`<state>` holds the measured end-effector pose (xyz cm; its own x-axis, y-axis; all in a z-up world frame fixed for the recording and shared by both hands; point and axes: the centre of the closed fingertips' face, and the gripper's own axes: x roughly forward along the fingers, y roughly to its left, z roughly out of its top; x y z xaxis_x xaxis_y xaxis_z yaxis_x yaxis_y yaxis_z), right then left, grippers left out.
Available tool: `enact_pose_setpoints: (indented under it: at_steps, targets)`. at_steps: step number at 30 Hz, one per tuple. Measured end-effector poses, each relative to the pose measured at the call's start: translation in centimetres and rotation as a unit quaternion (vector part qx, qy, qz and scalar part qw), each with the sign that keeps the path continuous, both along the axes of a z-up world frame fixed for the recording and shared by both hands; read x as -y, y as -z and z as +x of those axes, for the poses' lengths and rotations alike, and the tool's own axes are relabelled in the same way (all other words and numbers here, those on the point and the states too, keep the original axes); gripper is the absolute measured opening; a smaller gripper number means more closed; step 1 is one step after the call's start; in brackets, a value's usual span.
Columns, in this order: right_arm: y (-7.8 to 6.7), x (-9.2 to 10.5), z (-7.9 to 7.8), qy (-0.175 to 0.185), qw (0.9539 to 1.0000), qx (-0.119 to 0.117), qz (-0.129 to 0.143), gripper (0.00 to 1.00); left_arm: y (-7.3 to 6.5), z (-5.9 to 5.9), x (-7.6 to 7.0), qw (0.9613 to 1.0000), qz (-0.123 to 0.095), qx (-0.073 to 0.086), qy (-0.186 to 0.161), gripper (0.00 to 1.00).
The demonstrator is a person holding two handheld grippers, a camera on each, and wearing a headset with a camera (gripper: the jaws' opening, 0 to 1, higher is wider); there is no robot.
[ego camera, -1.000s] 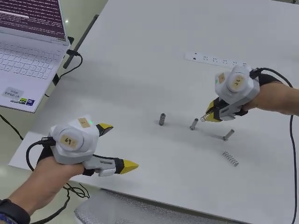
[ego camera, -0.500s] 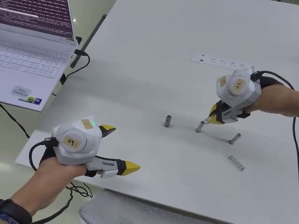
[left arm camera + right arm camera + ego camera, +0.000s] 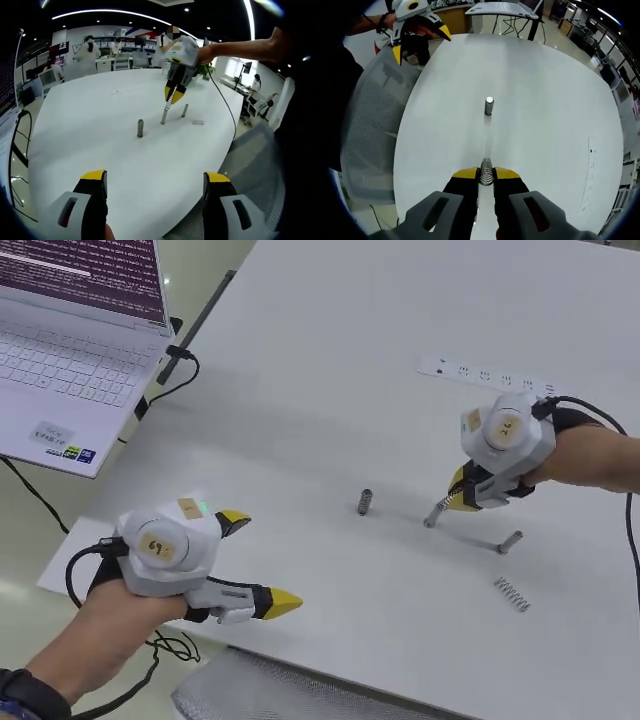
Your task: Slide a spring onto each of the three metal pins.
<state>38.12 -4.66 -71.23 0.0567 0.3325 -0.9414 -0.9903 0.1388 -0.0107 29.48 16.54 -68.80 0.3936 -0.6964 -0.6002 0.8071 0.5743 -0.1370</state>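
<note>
Right gripper (image 3: 458,502) nearer pin (image 3: 432,516) — spring (image 3: 486,170) pinched | contact unclear

Bright, even overhead light, no hard shadows. In the head view the white worktop (image 3: 330,350) goes pale with glare toward its far edge. Soft, faint shadows sit under the left gripper (image 3: 260,560) and right gripper (image 3: 455,502). Head view sharp. Both gripper views are heavy fisheye, and the worktop edges bow. The ceiling light strip (image 3: 110,10) and spots flare in the left gripper view. In the right gripper view the spring (image 3: 486,172) is crisp and the far room is soft.
</note>
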Motion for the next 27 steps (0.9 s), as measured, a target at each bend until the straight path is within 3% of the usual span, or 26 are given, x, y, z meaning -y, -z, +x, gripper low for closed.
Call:
enact_pose_setpoints:
  at_steps: [27]
  targets:
    - [1.5, -0.9, -0.1, -0.036, 0.9988, -0.007, -0.031, 0.09, 0.3, -0.1, -0.8, 1.0000, 0.002, -0.005, -0.007, 0.75]
